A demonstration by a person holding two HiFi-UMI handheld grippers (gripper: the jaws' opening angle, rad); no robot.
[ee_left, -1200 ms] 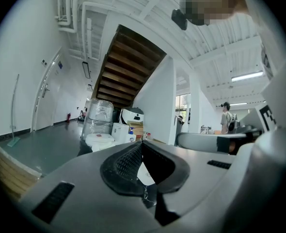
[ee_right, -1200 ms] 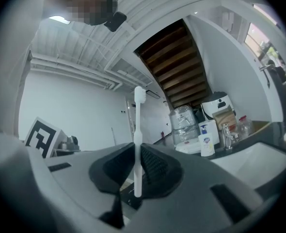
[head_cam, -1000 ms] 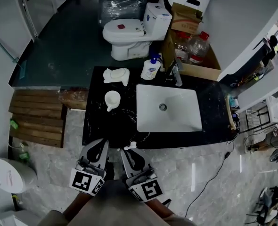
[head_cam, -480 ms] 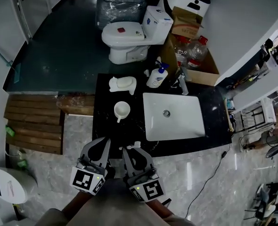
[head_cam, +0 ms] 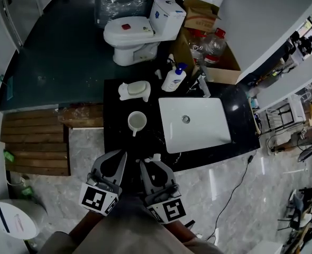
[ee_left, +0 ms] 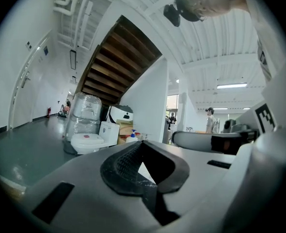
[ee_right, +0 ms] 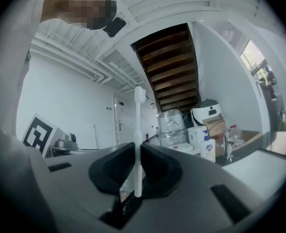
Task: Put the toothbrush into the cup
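Observation:
The white cup (head_cam: 137, 121) stands upright on the black counter (head_cam: 116, 136), left of the sink. Below the counter's near edge, my right gripper (head_cam: 155, 169) is shut on a white toothbrush (ee_right: 137, 144). The brush stands upright between the jaws with its bristle head (ee_right: 140, 93) on top; in the head view only its tip (head_cam: 156, 157) shows. Beside it, my left gripper (head_cam: 110, 167) is shut with nothing in it, its jaws meeting in the left gripper view (ee_left: 144, 173). Both grippers are well short of the cup.
A white sink (head_cam: 195, 123) fills the counter's middle, with a faucet (head_cam: 203, 87) behind it. A soap dish (head_cam: 135, 89) and a pump bottle (head_cam: 174, 79) sit at the back. Beyond are a toilet (head_cam: 132, 33) and cardboard boxes (head_cam: 219, 62). A wooden pallet (head_cam: 34, 142) lies to the left.
The head view has shifted, so the counter sits a little further right and nearer. Both grippers stay low before the counter's near edge, the toothbrush still held.

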